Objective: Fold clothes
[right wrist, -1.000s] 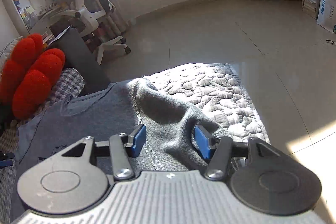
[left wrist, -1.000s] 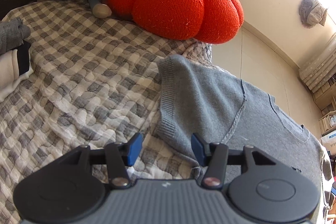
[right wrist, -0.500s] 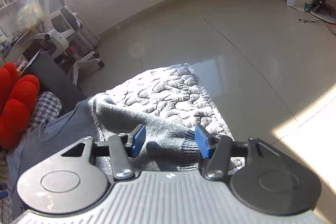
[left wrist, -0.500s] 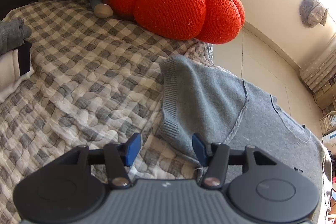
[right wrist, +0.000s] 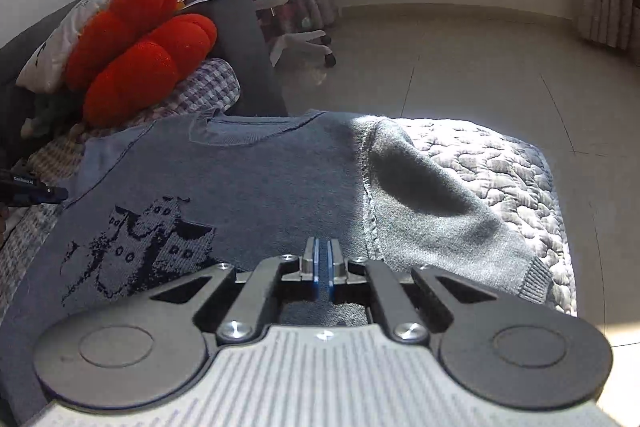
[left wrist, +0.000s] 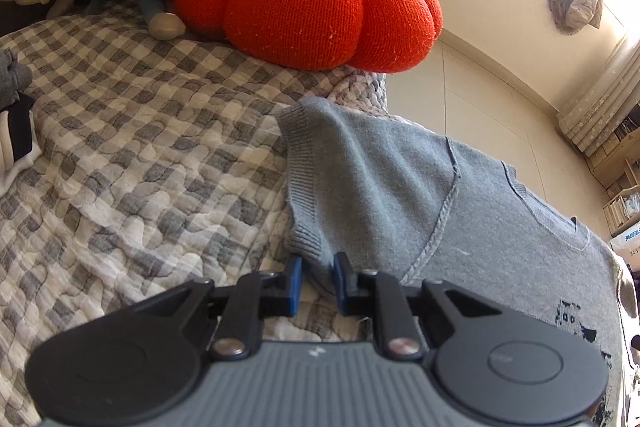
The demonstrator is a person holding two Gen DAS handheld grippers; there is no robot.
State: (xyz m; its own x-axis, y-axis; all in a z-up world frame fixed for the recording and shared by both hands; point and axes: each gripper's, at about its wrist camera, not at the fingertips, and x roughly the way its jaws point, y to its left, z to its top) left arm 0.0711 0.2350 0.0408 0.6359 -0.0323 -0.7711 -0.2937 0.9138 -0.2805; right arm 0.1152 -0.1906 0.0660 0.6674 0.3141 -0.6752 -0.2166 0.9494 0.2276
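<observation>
Left wrist view: grey-and-white checked quilted bedcover (left wrist: 132, 155) is the largest surface, and all positions below are given relative to it. Grey knitted sweater with a dark woven picture on the chest (left wrist: 500, 227) lies spread front-up on the bedcover, toward its floor-side edge. Red knitted pumpkin-shaped cushions (left wrist: 308, 11) sit at the bedcover's far end, beyond the sweater's collar side.

Progress, as judged: folding is barely begun. The body lies flat and both sleeves are out to the sides; no fold is visible anywhere. All folds remain to be made.

Short ribbed-cuff sleeve (left wrist: 340, 179) lies out on the bedcover on the cushion side. Left gripper (left wrist: 317, 283) has just been closing; its blue pads stand narrow, with the lower corner of that sleeve's hem bunched between them. It appears clamped on the fabric.

Right wrist view: opposite sleeve (right wrist: 448, 219) lies in sunlight near the bedcover's floor-side edge. Right gripper (right wrist: 322, 273) has also just been closing; its pads are practically together above the sweater's body, just inside the sleeve seam. Whether a thin pinch of knit lies between them cannot be told; no fabric is seen rising there.
</observation>
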